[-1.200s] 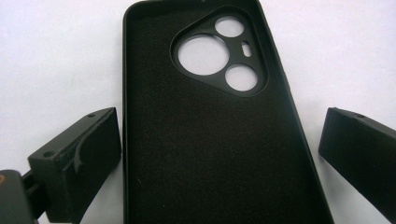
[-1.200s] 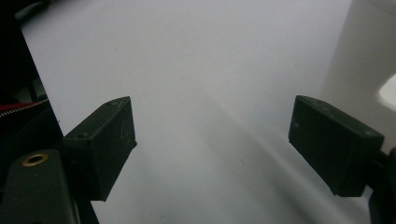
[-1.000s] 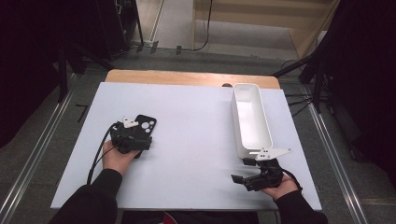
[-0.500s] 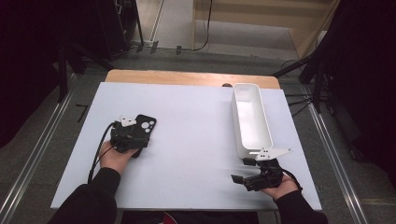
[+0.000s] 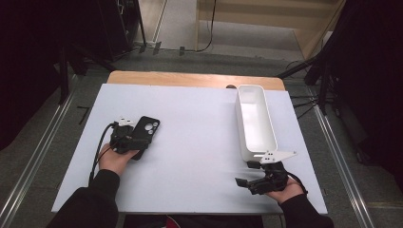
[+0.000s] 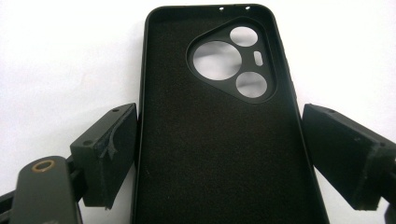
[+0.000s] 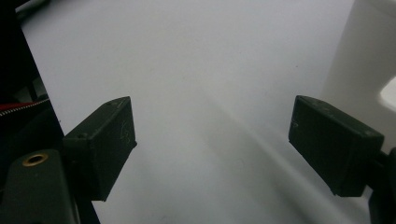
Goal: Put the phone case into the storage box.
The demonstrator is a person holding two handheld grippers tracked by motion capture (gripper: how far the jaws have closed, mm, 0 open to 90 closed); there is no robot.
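Note:
A black phone case (image 5: 148, 127) lies inside-up on the white table (image 5: 190, 118), its camera cut-outs at the far end. My left gripper (image 5: 139, 141) straddles its near half. In the left gripper view the jaws have just been closing with the case (image 6: 219, 140) between them, and the left gripper's (image 6: 219, 154) pads now press on both long edges. My right gripper (image 5: 246, 173) rests near the table's front right corner, open. The right gripper view has only bare table between the right gripper's (image 7: 212, 140) pads.
A long white bin (image 5: 240, 118), with nothing in it, stands lengthwise at the table's right, just beyond my right gripper; its wall (image 7: 359, 56) fills the right edge of the right gripper view. A wooden strip (image 5: 190, 80) borders the far edge. Dark floor and rails surround the table.

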